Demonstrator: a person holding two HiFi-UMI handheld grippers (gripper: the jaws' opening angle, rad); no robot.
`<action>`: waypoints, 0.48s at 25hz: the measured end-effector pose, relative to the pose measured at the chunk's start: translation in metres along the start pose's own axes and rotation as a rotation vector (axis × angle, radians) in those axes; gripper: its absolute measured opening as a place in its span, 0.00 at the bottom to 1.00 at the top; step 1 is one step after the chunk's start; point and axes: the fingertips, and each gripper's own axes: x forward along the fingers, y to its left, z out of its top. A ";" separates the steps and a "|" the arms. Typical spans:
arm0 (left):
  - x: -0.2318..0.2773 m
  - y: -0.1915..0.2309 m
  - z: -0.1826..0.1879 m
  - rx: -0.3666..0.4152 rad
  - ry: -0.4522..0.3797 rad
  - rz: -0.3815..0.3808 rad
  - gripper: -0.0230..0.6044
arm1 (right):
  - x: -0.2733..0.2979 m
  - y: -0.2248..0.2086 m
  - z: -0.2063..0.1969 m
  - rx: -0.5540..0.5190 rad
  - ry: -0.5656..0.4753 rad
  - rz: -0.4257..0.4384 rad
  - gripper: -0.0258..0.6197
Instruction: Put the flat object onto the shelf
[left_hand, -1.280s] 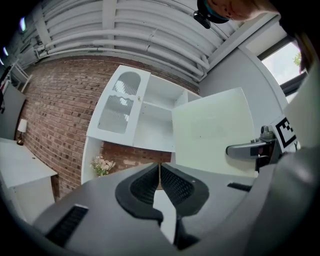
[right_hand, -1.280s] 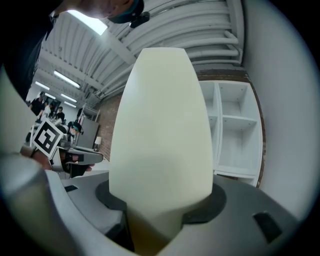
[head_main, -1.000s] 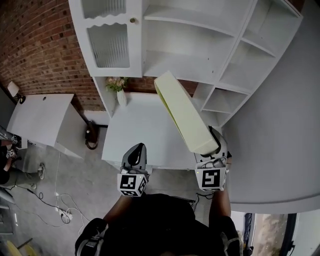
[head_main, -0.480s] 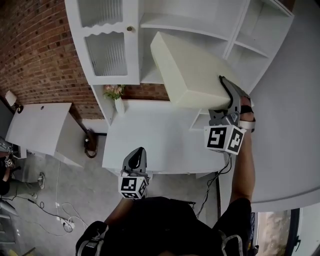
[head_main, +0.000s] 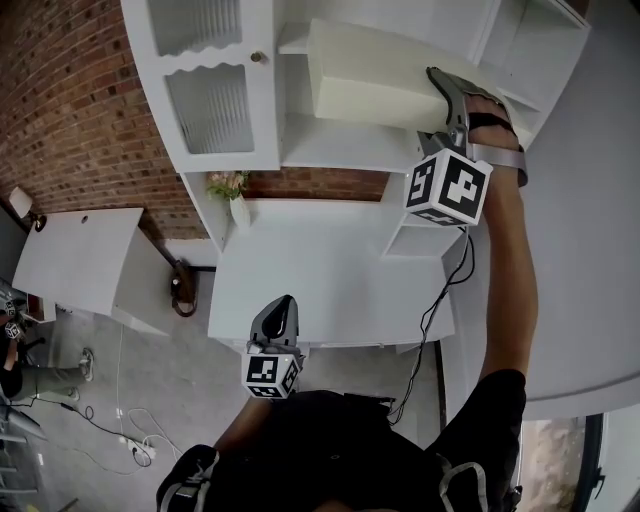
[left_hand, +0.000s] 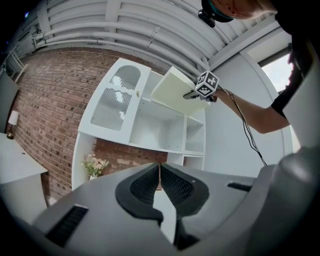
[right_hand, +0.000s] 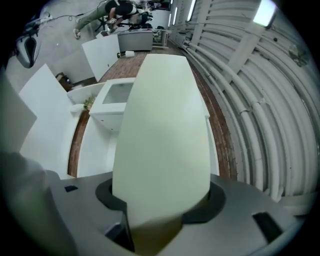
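The flat object is a pale cream box (head_main: 365, 75), held high in front of the upper compartments of the white shelf unit (head_main: 340, 150). My right gripper (head_main: 443, 95) is shut on the box's near end, arm stretched up. In the left gripper view the box (left_hand: 172, 90) hangs tilted before the shelf unit's top, apart from the boards. It fills the right gripper view (right_hand: 162, 125), clamped between the pads of the right gripper (right_hand: 160, 200). My left gripper (head_main: 277, 318) stays low at the white table's front edge, shut and empty (left_hand: 159, 172).
A cabinet door with ribbed glass (head_main: 210, 95) closes the shelf unit's left side. A vase of flowers (head_main: 236, 192) stands at the back left of the white table (head_main: 320, 280). A second white desk (head_main: 70, 250) stands left, by the brick wall. Cables lie on the floor (head_main: 120, 425).
My right gripper has carried the box up from above the table to the upper shelf level, and the box now lies crosswise before the shelves. The left gripper has barely moved.
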 end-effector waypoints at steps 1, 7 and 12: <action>0.001 0.001 0.000 -0.003 0.001 0.001 0.07 | -0.001 -0.006 0.006 -0.015 -0.009 -0.009 0.47; 0.010 0.013 -0.005 -0.014 0.012 0.003 0.07 | 0.027 -0.022 0.021 -0.088 -0.002 -0.022 0.47; 0.017 0.020 -0.008 -0.021 0.019 0.001 0.07 | 0.074 -0.002 0.010 -0.111 0.058 0.051 0.48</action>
